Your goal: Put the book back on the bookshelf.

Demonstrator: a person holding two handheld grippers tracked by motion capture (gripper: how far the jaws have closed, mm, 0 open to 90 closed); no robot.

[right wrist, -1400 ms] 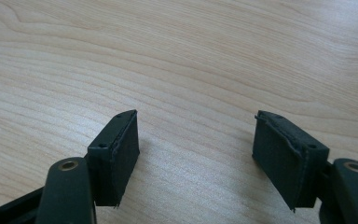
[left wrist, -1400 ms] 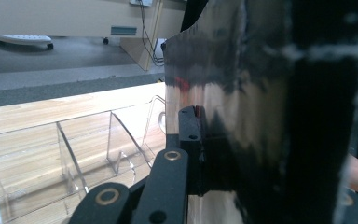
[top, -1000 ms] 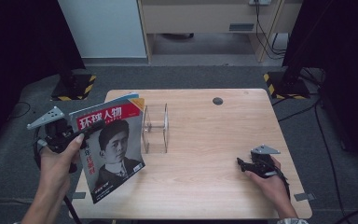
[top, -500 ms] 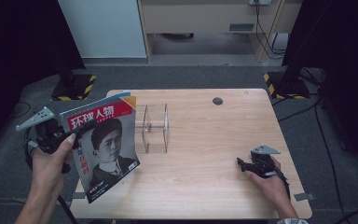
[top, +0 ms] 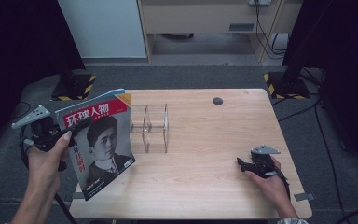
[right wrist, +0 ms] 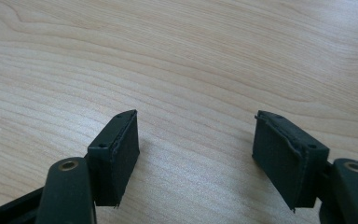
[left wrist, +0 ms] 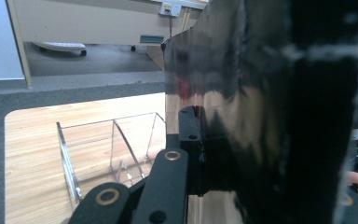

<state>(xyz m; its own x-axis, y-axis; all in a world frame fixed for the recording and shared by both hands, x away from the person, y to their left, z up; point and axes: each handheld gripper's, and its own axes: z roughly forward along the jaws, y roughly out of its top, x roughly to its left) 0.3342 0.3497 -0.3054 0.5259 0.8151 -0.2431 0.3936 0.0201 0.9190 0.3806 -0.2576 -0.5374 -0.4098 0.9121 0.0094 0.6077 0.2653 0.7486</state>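
The magazine [top: 100, 142] is thin and flat, with a shiny cover that has a red band, white letters and a picture of a person. It is held up in the air, tilted, over the left edge of the surface [top: 205, 186], with its lower corner close to the wood. The left tool [top: 77, 128] pinches it near its left side, jaws pressed tight on the paper. A hand [top: 46, 156] wraps around that tool, and a grey three-cornered plate [top: 30, 116] sits on top of it.

The surface is pale wood with wavy grain lines and rounded corners. A small dark round hole [top: 217, 101] is near its far edge.

Just to the right of the magazine stands a clear plastic rack [top: 151, 128] with thin upright walls. Its slots have nothing in them.

The left tool's view shows the magazine [left wrist: 261, 116] very close, a dark glossy sheet with a black jaw flat against it, and the rack [left wrist: 107, 149] behind, see-through with glinting edges.

The right tool [top: 242, 164] rests low on the surface near the right front, well apart from the magazine. In its own view the right tool [right wrist: 196, 154] has its two black, blocky pads spread wide, with bare wood [right wrist: 191, 56] between them.
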